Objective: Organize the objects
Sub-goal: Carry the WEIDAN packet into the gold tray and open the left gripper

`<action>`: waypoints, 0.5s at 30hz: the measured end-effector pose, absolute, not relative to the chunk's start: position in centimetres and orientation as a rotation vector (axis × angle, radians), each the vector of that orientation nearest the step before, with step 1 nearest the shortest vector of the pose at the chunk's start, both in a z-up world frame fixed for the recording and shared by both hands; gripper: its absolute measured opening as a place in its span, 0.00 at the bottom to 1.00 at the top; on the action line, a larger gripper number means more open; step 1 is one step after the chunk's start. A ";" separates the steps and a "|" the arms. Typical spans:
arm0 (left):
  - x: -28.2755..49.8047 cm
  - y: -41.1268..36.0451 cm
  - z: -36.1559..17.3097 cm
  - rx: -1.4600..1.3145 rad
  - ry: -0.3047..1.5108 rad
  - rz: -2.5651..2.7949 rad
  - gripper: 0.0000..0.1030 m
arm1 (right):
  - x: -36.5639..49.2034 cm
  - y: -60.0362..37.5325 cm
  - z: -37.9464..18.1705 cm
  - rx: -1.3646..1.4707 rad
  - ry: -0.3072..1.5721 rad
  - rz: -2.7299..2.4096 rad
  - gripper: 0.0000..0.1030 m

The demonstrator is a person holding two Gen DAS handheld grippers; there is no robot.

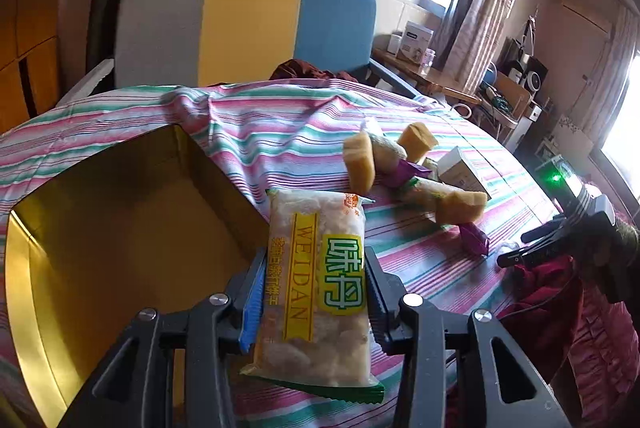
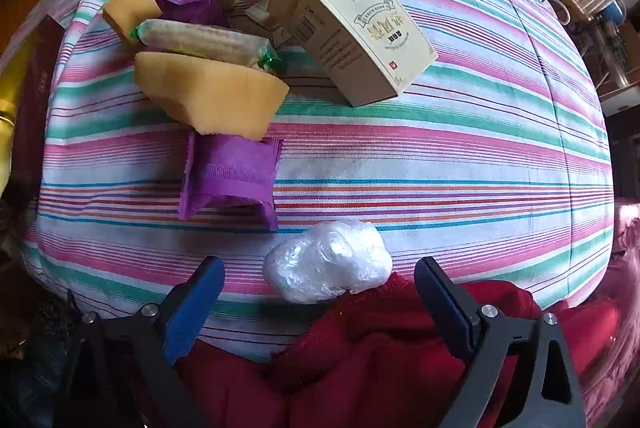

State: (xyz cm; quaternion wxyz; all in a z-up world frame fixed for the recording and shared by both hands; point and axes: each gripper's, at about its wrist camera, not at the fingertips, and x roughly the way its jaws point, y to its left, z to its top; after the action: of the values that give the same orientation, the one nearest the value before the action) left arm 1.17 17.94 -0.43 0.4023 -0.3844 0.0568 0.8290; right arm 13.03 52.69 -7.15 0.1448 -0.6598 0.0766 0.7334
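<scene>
My left gripper (image 1: pixel 314 292) is shut on a clear snack packet (image 1: pixel 316 284) with a yellow "WEIDAN" label, held just right of an open cardboard box (image 1: pixel 120 228) on the striped cloth. My right gripper (image 2: pixel 320 304) points down at the table, open, with a crumpled clear plastic ball (image 2: pixel 328 260) lying between its blue pad and its black pad, untouched. Farther off lie a purple packet (image 2: pixel 230 179), yellow sponge blocks (image 2: pixel 208 95), a long wrapped snack bar (image 2: pixel 204 41) and a cream carton (image 2: pixel 352 23). The right gripper (image 1: pixel 532 248) shows at the right edge of the left wrist view.
A striped cloth (image 2: pixel 440 155) covers the table. Dark red fabric (image 2: pixel 380 356) lies at the near edge under the right gripper. A grey, yellow and blue chair back (image 1: pixel 248 23) stands behind the table. Shelves with clutter fill the far right.
</scene>
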 end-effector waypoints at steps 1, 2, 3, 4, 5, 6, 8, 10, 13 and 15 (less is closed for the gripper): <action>0.9 17.5 -0.4 -0.976 0.136 2.102 0.42 | 13.1 52.7 -7.4 -1.901 0.213 2.108 0.81; 0.6 16.9 -0.3 -0.982 0.128 2.110 0.42 | 13.2 52.7 -7.8 -1.908 0.212 2.098 0.75; 0.0 16.2 -0.3 -0.990 0.115 2.124 0.42 | 13.3 52.6 -8.4 -1.913 0.214 2.086 0.64; -0.6 15.5 -0.3 -1.000 0.102 2.140 0.42 | 13.4 52.7 -8.7 -1.912 0.215 2.082 0.58; -1.5 14.6 -0.3 -1.022 0.082 2.161 0.42 | 13.5 52.8 -8.9 -1.903 0.214 2.089 0.55; -2.7 13.4 -0.4 -1.056 0.049 2.188 0.42 | 13.5 52.5 -9.2 -1.897 0.200 2.105 0.47; -5.1 11.0 -0.6 -1.124 -0.020 2.237 0.42 | 13.0 51.9 -9.8 -1.896 0.155 2.122 0.45; -7.6 8.7 -1.0 -1.185 -0.048 2.316 0.42 | 12.8 51.5 -10.1 -1.891 0.139 2.134 0.44; -10.9 6.2 -1.5 -1.243 -0.030 2.434 0.42 | 13.0 51.4 -10.3 -1.859 0.158 2.162 0.43; -13.2 4.9 -2.4 -1.313 -0.075 2.460 0.42 | 13.4 51.5 -10.3 -1.829 0.161 2.181 0.43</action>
State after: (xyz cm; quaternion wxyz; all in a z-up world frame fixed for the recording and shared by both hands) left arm -13.19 4.90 -2.36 0.1753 -0.4635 -0.0263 0.8682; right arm 13.37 51.51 -10.31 0.1449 -0.6347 0.0559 0.7570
